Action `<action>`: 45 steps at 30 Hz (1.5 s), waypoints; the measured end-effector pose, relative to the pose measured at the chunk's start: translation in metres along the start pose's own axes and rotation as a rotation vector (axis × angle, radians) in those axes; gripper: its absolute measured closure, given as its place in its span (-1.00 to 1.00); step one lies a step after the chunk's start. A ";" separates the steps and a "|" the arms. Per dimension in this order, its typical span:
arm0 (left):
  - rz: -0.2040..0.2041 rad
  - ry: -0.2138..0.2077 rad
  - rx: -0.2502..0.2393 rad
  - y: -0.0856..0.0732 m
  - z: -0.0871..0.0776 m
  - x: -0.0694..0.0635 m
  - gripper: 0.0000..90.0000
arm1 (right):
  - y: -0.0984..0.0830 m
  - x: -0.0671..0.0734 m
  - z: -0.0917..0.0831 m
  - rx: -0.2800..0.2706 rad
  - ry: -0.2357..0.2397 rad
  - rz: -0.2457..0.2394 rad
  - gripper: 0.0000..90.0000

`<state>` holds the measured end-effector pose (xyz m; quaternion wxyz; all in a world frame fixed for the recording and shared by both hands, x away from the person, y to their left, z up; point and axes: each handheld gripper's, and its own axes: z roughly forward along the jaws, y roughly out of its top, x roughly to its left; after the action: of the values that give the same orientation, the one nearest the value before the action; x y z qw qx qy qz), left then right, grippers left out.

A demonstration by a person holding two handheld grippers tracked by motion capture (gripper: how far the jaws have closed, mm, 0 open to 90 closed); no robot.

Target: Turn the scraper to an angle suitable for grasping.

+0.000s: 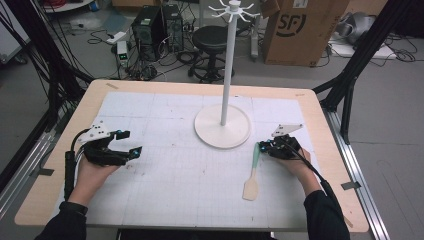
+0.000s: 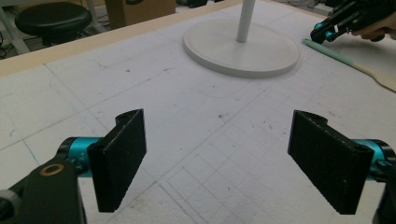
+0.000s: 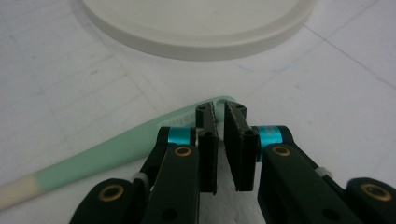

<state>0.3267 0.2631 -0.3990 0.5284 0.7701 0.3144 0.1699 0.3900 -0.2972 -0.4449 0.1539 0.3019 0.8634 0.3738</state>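
- The table takes the middle of the high view; your sleeves are cut off by the bottom edge, and a white gridded mat covers most of the top.
- The white stand has its round base at the centre of the mat. Its pole goes up to small hooks near the top edge, and these are hard to make out against the floor clutter.
- Your left gripper is at the left of the frame. Its jaws are spread wide with nothing between them, as the left gripper view shows clearly.
- Your right gripper is at the right, just beside the base. Its jaws are almost together at the green tip of the spatula; the jaws hide the contact, so you cannot tell if they pinch it.
- The spatula lies flat on the mat, green handle up, pale blade toward the bottom.
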 end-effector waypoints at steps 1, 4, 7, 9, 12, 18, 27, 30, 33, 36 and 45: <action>-0.002 -0.002 0.000 0.000 0.000 0.000 -0.56 | 0.001 0.002 0.002 -0.004 0.004 0.002 0.85; 0.000 -0.002 0.000 0.000 0.000 -0.001 -0.55 | 0.003 0.004 0.005 -0.015 0.018 -0.004 0.85; -0.002 -0.002 0.000 0.000 0.001 -0.001 -0.56 | 0.006 0.009 0.009 -0.020 0.038 -0.017 0.86; -0.001 -0.002 0.002 0.000 0.001 -0.001 -0.55 | 0.007 0.010 0.010 -0.024 0.044 -0.022 0.86; 0.001 -0.004 0.003 0.000 0.001 -0.001 -0.55 | 0.010 0.017 0.013 -0.029 0.070 -0.053 0.86; 0.001 -0.004 0.002 0.000 0.001 -0.001 -0.55 | 0.012 0.020 0.014 -0.017 0.072 -0.069 0.88; 0.002 -0.004 0.003 0.000 0.000 -0.001 -0.56 | 0.013 0.022 0.013 -0.017 0.070 -0.078 0.82; 0.001 -0.005 0.004 0.000 0.000 -0.001 -0.56 | 0.014 0.021 0.010 -0.038 0.058 -0.073 0.78; 0.003 -0.004 0.008 0.000 0.001 -0.001 -0.55 | 0.018 0.025 0.004 -0.070 0.077 -0.071 0.77; 0.004 -0.004 0.006 0.000 0.001 -0.001 -0.56 | 0.022 0.032 0.001 -0.076 0.096 -0.095 0.71; 0.004 -0.001 0.003 0.000 -0.001 -0.002 -0.56 | 0.030 0.060 -0.003 -0.059 0.207 -0.121 0.66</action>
<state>0.3249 0.2623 -0.3984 0.5270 0.7715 0.3132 0.1701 0.3543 -0.2440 -0.4227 0.0949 0.2044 0.8799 0.4183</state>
